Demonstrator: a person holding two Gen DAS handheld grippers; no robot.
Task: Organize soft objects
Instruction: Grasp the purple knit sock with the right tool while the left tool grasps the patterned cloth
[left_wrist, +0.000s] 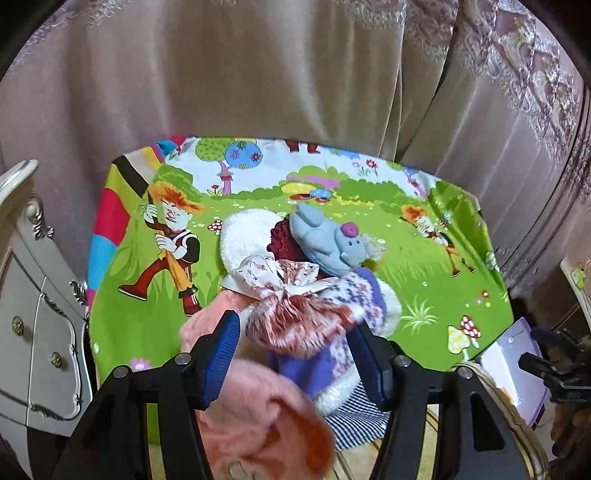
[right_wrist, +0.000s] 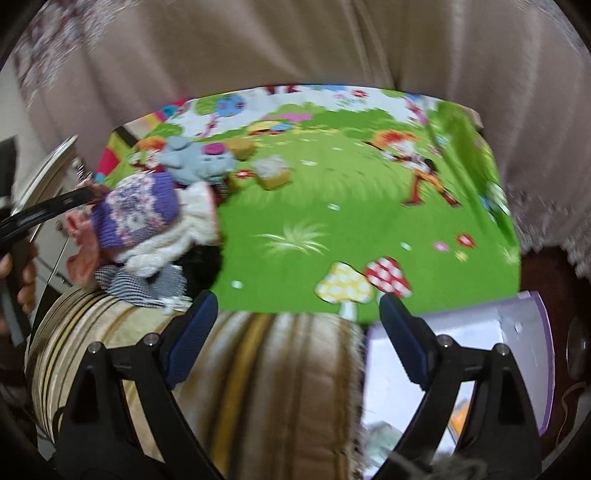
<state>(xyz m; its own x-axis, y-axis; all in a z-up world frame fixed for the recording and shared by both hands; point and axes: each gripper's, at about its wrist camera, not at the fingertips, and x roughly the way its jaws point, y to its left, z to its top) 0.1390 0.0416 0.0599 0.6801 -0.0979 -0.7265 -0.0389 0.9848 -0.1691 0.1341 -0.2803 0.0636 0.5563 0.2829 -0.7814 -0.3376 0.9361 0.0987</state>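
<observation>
My left gripper (left_wrist: 295, 325) is shut on a bundle of soft clothes: a purple-and-white knit piece (left_wrist: 332, 295) with a white fleece cuff and a red-white fuzzy piece (left_wrist: 299, 321). A pink fluffy item (left_wrist: 258, 402) and a blue-striped cloth (left_wrist: 354, 424) hang from the bundle below the fingers. In the right wrist view the same bundle (right_wrist: 136, 210) hangs at the table's left edge, above a basket. A grey mouse plush (left_wrist: 332, 240), a white fluffy piece (left_wrist: 243, 236) and a maroon piece lie on the cartoon tablecloth (left_wrist: 424, 266). My right gripper (right_wrist: 295, 299) is open and empty.
A beige striped woven basket (right_wrist: 258, 369) sits below the table's near edge, with a purple-rimmed box (right_wrist: 480, 332) to its right. Two tan blocks (right_wrist: 273, 171) lie by the mouse plush. A white cabinet (left_wrist: 37, 295) stands left, and curtains (left_wrist: 258, 74) hang behind.
</observation>
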